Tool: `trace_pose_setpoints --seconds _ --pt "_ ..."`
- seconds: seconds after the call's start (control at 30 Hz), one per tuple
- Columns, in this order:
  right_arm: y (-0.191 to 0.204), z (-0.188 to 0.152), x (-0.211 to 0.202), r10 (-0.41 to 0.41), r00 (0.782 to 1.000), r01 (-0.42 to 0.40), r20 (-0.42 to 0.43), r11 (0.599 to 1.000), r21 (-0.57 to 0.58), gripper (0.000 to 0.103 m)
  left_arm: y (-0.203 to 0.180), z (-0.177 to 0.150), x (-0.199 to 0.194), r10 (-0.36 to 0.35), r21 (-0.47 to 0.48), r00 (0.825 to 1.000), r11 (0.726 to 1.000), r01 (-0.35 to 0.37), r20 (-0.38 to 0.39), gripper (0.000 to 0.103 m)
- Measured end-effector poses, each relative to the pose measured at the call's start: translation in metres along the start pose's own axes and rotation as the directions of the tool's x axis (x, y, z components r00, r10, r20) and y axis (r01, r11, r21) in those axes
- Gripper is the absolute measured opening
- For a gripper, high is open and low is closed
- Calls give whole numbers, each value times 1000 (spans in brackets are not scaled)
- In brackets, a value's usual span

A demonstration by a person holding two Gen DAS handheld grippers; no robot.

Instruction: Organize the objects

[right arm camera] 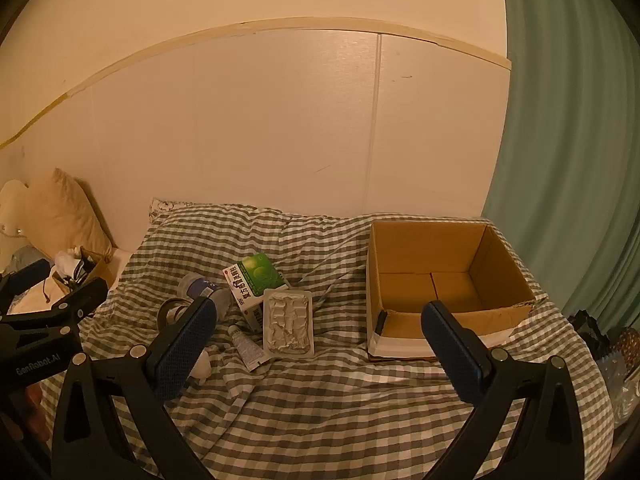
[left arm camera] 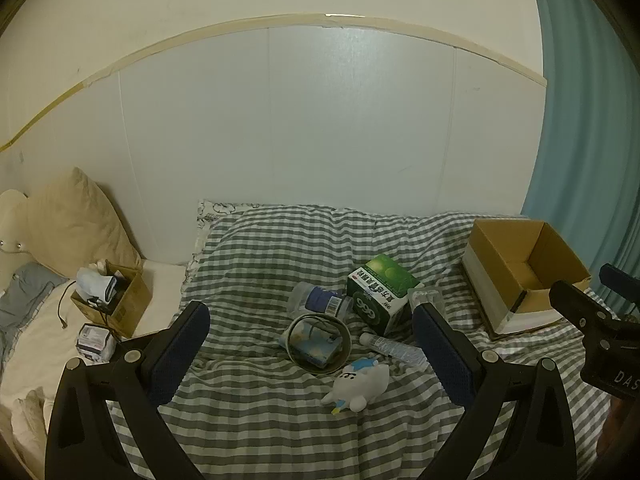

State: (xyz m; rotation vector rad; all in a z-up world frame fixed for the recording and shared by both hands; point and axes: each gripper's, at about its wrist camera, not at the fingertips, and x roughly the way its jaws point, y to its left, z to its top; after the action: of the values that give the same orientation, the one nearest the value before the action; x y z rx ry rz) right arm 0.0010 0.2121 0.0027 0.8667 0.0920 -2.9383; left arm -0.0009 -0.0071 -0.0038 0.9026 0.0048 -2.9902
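On a grey checked bed cover lies a cluster of objects: a green and white medicine box (left arm camera: 380, 294) (right arm camera: 254, 280), a clear bottle with a blue label (left arm camera: 320, 300) (right arm camera: 202, 286), a tape roll (left arm camera: 320, 342) over a light blue packet, a white tube (left arm camera: 394, 346) (right arm camera: 248, 346), a white plush toy (left arm camera: 358, 384) and a clear plastic tray (right arm camera: 289, 322). An empty open cardboard box (left arm camera: 520, 276) (right arm camera: 444, 284) stands at the right. My left gripper (left arm camera: 312, 354) is open above the cluster, empty. My right gripper (right arm camera: 320, 354) is open and empty, near the box's front.
A small cardboard box (left arm camera: 116, 300) stuffed with cloth and cables sits at the left beside a pillow (left arm camera: 76, 224). A small packet (left arm camera: 94, 340) lies in front of it. A white wall runs behind the bed and a blue-green curtain (left arm camera: 584, 120) hangs at the right.
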Motion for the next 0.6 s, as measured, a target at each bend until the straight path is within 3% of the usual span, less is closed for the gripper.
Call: trace_pose_setpoints --seconds 0.6 --pt "2 -4 3 11 1000 -11 -17 1000 -11 103 2 -4 5 4 10 1000 1000 -4 -10 103"
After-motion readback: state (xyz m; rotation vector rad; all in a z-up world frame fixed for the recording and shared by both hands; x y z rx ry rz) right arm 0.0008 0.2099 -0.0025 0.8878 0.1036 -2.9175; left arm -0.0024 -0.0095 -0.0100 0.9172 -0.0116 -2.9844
